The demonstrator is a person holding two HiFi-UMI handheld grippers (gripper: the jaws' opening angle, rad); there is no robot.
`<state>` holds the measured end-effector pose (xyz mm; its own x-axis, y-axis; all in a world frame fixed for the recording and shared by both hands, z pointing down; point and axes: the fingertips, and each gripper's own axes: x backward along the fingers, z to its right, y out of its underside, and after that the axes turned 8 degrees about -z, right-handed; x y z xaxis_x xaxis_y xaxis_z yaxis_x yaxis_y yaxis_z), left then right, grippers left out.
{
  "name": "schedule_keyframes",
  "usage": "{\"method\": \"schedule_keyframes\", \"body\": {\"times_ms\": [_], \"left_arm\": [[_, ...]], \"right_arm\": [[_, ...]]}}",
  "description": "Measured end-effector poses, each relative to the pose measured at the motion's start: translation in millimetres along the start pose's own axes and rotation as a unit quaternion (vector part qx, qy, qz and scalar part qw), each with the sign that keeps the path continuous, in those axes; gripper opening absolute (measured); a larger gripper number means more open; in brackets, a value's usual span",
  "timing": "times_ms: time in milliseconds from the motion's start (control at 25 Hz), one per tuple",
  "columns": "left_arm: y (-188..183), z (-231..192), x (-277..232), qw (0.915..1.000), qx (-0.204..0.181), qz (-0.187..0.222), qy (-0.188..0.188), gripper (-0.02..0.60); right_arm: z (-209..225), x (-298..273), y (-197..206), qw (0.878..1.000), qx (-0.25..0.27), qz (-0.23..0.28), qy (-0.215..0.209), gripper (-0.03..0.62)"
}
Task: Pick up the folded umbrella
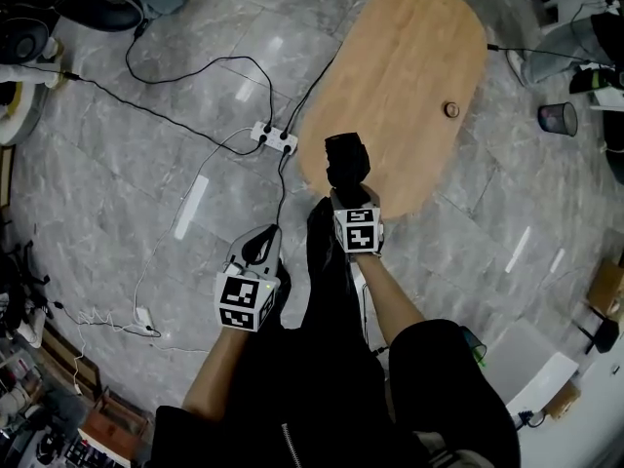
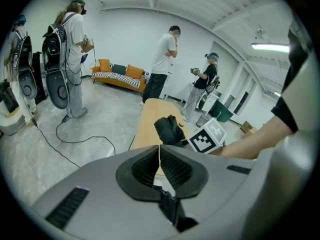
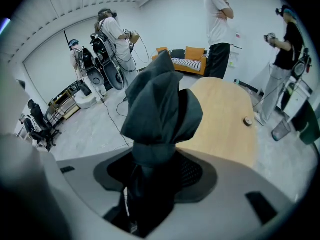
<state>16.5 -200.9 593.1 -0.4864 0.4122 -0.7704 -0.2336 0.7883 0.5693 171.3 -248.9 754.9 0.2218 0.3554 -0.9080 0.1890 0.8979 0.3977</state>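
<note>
The folded black umbrella [image 1: 346, 161] is off the wooden table [image 1: 409, 66], held over its near end. My right gripper [image 1: 349, 191] is shut on it. In the right gripper view the umbrella [image 3: 162, 109] rises out of the jaws, its dark fabric bunched above my right gripper [image 3: 155, 170]. My left gripper [image 1: 261, 244] hangs to the left and lower, over the floor, away from the umbrella. Its pads [image 2: 172, 166] meet with nothing between them. From the left gripper view the umbrella [image 2: 169, 130] shows ahead, next to the right gripper's marker cube [image 2: 207, 136].
A small round object [image 1: 451, 109] lies on the table. A white power strip [image 1: 274, 137] with black cables lies on the grey floor to the left. A dark bin [image 1: 557, 118] stands at the right. Several people [image 2: 162, 66] and an orange sofa [image 2: 120, 76] are farther off.
</note>
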Motion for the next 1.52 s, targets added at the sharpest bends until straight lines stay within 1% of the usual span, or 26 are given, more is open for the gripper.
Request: {"method": "schedule_keyframes", "body": {"times_ms": [120, 440, 560, 720, 840, 1080, 1200, 1520], "left_arm": [[-7.7, 1.6, 9.2, 0.9999, -0.012, 0.009, 0.006, 0.017], [-11.7, 11.2, 33.9, 0.9987, -0.033, 0.031, 0.022, 0.017], [-19.0, 14.0, 42.7, 0.9977, -0.044, 0.045, 0.028, 0.017], [-26.9, 14.6, 56.6, 0.9958, -0.059, 0.062, 0.031, 0.017], [-33.7, 16.2, 66.6, 0.9941, -0.065, 0.078, 0.037, 0.017], [-25.4, 22.0, 86.9, 0.9917, -0.077, 0.088, 0.053, 0.017], [-28.6, 29.6, 97.8, 0.9891, -0.093, 0.096, 0.061, 0.017], [-52.4, 48.7, 137.8, 0.9773, -0.127, 0.149, 0.081, 0.017]], "right_arm": [[-12.9, 21.9, 3.0, 1.0, -0.004, 0.008, -0.001, 0.227], [-50.1, 81.7, 18.5, 0.998, -0.051, 0.042, -0.005, 0.227], [-64.3, 104.5, 15.5, 0.996, -0.063, 0.061, -0.008, 0.227], [-87.0, 136.3, 8.5, 0.992, -0.085, 0.097, -0.015, 0.227], [-99.8, 158.5, 1.1, 0.988, -0.09, 0.123, -0.017, 0.227], [-123.4, 204.6, -4.9, 0.978, -0.116, 0.174, -0.02, 0.227], [-130.9, 227.8, -5.8, 0.974, -0.114, 0.195, -0.018, 0.227], [-146.2, 282.7, -16.4, 0.961, -0.101, 0.256, -0.011, 0.227]]}}
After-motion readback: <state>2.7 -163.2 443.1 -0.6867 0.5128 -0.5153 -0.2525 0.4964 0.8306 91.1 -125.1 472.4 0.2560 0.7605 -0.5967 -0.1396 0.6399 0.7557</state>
